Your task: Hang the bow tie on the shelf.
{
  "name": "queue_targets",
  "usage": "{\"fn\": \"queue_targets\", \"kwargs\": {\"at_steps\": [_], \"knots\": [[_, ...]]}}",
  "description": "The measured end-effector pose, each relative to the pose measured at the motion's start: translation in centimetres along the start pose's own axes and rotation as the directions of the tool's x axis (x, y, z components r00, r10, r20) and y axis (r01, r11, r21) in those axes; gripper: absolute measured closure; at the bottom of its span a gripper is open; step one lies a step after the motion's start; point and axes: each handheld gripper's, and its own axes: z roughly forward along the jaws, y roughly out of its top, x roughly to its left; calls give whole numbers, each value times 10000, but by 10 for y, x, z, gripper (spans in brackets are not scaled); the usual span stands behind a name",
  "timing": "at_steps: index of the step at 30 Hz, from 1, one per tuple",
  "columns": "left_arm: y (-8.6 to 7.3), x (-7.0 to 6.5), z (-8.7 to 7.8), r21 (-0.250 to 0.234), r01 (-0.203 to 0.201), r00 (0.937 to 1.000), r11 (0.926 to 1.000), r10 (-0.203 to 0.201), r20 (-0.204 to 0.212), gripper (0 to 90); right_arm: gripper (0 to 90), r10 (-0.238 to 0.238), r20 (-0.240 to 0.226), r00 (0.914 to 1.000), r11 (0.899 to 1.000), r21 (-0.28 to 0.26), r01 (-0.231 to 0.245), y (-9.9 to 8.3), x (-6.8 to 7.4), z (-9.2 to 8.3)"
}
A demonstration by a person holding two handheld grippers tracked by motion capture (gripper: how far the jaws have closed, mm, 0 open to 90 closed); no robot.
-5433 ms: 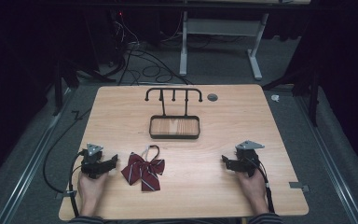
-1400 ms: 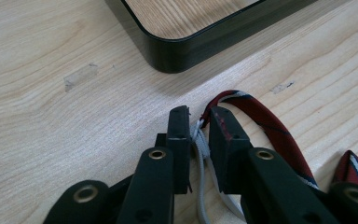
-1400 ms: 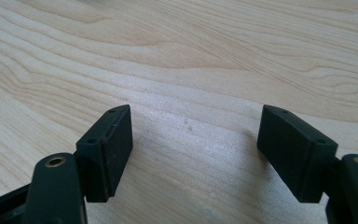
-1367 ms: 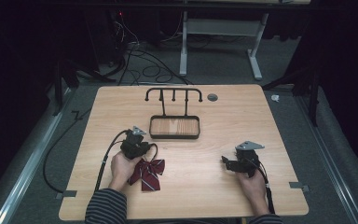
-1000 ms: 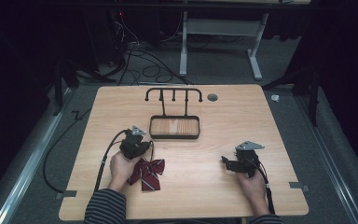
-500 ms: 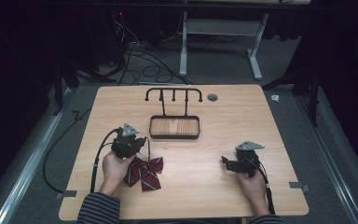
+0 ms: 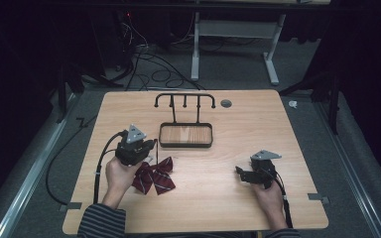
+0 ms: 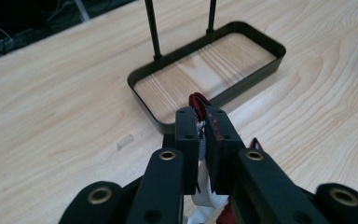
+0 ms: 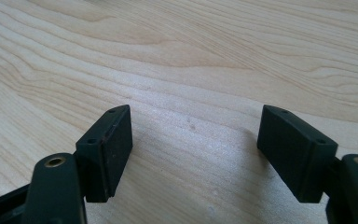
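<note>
A dark red striped bow tie [image 7: 155,177] lies on the wooden table [image 7: 228,203] at the front left, just right of the person's left hand. My left gripper [image 7: 150,148] hangs above the bow's upper edge. In the left gripper view, the left gripper [image 8: 204,127] is shut on the bow tie's thin red and white strap [image 8: 197,99], which pokes out past the tips. My right gripper [image 7: 240,173] rests low at the front right. In the right gripper view, the right gripper [image 9: 193,135] stands open over bare wood with nothing between its pads.
A black rack with a row of hooks [image 7: 184,97] rises from a shallow black-rimmed tray [image 7: 185,145] at the table's middle back; the tray [image 8: 249,86] lies just ahead of the left jaws. A small grey round disc [image 7: 225,103] sits behind. Cables trail off the left edge.
The left hand has risen and drifted slightly left, keeping its jaws shut on the strap, and the bow tie has shifted a little with it. The right hand has stayed put.
</note>
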Motion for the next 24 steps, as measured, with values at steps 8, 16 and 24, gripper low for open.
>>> {"fn": "queue_targets", "kwargs": {"at_steps": [8, 16, 24], "knots": [[24, -9, -16, -425, -385, 9993, 9984, 385, -9, 846, 278, -15, -26, 10000, 10000, 1, 15, 0, 0, 0], [50, -21, -23, -1007, -865, 9962, 9911, 855, -141, 846, 278, 23, -31, 10000, 10000, -2, -23, 0, 0, 0], [71, -27, -26, -1301, -1048, 9942, 9859, 1070, 99, 846, 278, -11, -68, 10000, 10000, 2, 11, 0, 0, 0]]}}
